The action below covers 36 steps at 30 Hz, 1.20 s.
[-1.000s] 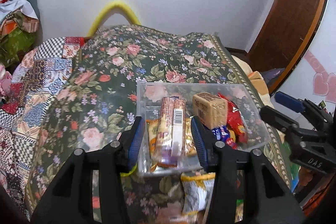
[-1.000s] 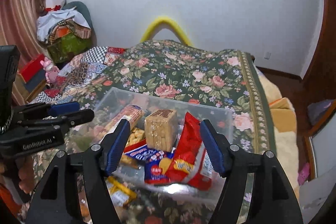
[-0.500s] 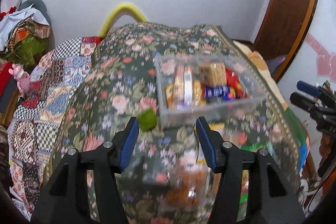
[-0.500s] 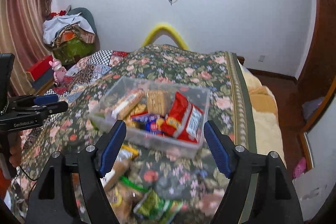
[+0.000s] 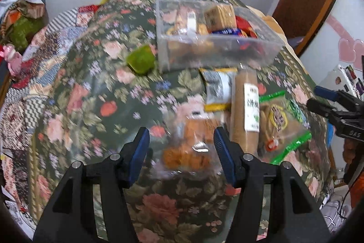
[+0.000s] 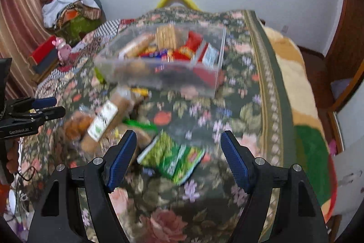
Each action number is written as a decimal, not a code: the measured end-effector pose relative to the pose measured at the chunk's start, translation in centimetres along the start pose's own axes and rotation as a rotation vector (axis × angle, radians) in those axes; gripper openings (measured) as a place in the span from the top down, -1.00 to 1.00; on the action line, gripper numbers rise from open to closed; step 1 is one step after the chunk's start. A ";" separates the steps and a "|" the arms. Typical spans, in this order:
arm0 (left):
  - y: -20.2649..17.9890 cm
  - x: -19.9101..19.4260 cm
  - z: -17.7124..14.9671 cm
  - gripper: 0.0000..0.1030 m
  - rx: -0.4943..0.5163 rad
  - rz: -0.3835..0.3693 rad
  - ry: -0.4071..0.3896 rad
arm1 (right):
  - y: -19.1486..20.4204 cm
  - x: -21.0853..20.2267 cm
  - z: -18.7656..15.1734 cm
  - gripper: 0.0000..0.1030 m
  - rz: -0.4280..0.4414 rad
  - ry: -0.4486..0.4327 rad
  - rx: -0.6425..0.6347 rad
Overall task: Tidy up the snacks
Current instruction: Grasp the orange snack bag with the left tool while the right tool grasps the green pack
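Motion blur smears the green packet's print beyond reading.

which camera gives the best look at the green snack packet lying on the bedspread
The right wrist view: the green snack packet lies whole on the floral bedspread between the open right gripper fingers, though blurred. The left wrist view shows no packet that can surely be matched to it.

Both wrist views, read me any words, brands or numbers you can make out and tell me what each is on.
"GenRobot.AI": left gripper body, seen in the right wrist view.
"DAS": right gripper body, seen in the left wrist view.
Brown biscuit roll label: blurred, unreadable.
Green snack packet: blurred, unreadable.
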State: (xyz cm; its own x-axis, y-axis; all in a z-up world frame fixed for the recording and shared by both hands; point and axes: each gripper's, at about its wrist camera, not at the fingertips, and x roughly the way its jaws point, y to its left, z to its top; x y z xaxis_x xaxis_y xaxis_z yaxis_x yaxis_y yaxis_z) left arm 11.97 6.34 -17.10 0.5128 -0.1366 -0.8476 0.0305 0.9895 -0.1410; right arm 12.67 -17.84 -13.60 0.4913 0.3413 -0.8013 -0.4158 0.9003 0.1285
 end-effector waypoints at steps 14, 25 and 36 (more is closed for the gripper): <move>-0.6 5.1 -0.8 -0.22 -0.030 -0.033 0.053 | -0.9 4.2 -1.8 -0.43 0.065 0.105 0.129; -0.3 4.8 -1.7 -0.08 -0.051 -0.031 -0.004 | -0.3 4.1 -1.5 0.52 0.077 0.078 0.109; 0.8 0.0 0.9 -0.06 -0.065 0.003 -0.137 | -1.6 1.7 0.5 0.53 0.016 -0.009 0.093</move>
State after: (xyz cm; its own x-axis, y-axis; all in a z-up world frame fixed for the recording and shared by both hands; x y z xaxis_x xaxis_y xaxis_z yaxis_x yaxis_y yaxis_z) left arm 12.79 7.16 -16.79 0.6255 -0.1213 -0.7707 -0.0244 0.9843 -0.1748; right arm 14.60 -18.60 -14.91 0.4924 0.3581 -0.7933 -0.3510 0.9157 0.1955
